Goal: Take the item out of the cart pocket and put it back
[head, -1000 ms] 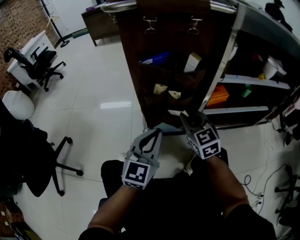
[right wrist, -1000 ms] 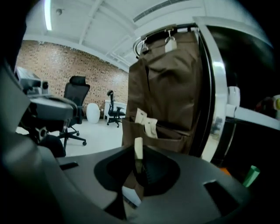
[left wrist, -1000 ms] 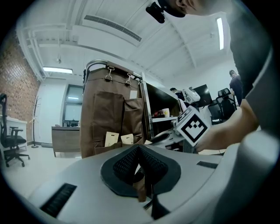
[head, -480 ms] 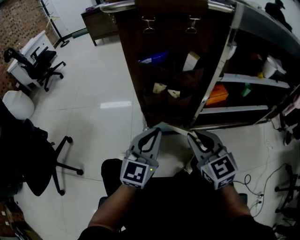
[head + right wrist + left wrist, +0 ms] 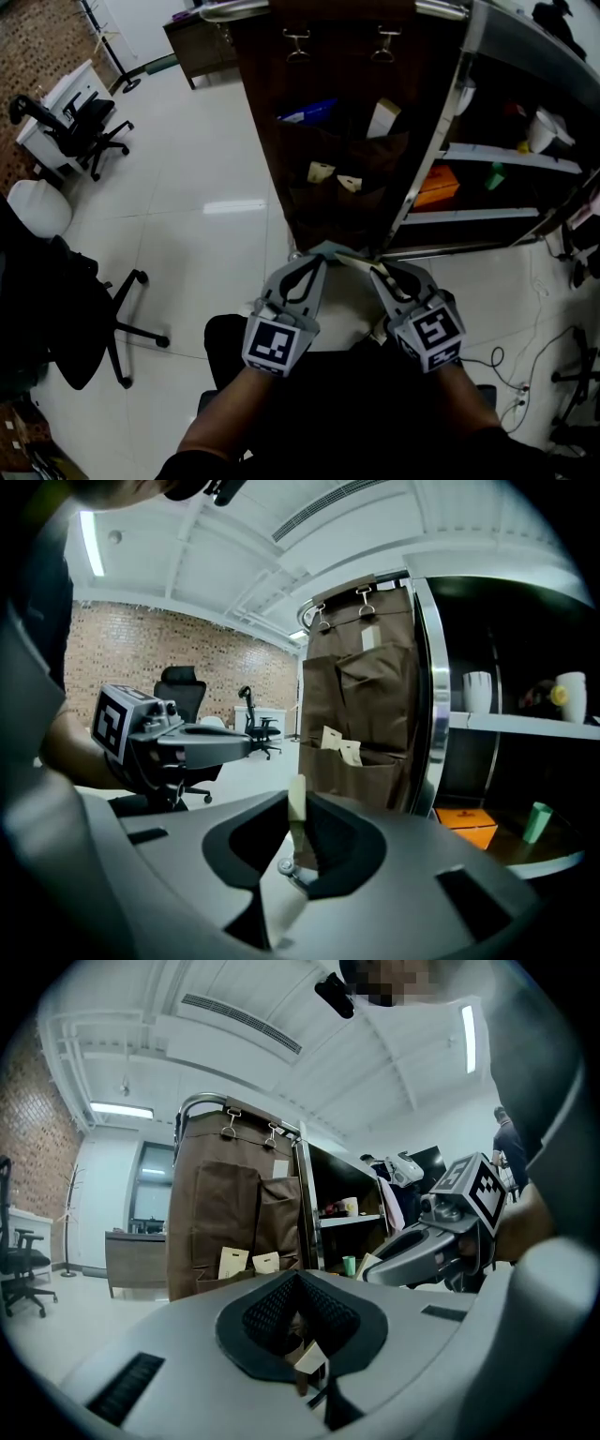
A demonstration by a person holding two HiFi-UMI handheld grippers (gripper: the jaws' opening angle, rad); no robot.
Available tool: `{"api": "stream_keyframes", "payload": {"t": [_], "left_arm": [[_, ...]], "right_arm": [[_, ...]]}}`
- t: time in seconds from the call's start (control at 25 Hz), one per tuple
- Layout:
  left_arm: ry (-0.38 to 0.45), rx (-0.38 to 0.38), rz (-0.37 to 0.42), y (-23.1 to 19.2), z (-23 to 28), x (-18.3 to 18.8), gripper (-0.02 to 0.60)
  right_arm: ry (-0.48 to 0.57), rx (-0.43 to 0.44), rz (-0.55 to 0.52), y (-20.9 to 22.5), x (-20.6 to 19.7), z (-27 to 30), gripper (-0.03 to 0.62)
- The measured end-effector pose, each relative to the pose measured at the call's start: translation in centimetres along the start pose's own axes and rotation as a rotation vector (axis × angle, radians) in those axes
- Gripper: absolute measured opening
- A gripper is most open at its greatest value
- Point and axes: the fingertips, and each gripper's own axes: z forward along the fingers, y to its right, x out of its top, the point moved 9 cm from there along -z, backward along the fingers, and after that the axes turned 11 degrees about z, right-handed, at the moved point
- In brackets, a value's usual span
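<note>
We hold the thin card (image 5: 296, 799) by its edge in the right gripper (image 5: 378, 272) fingers, judging it light and bendy. Left gripper (image 5: 322, 255) fingers closed. Pocket (image 5: 343, 202) at twelve o'clock.

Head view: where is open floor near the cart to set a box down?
Bare tiles lie left of the cart, bordered by chairs. The right side is crowded: the shelves hold things and cables lie on the floor.
</note>
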Motion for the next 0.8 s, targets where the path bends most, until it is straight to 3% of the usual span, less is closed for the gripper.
{"api": "stream_keyframes", "payload": {"t": [0.8], "left_arm": [[0.0,-0.015,0.007,0.18,0.1,0.08,0.0]], "right_arm": [[-0.008,-0.003,0.028,0.2,-0.08,0.38,0.074]]}}
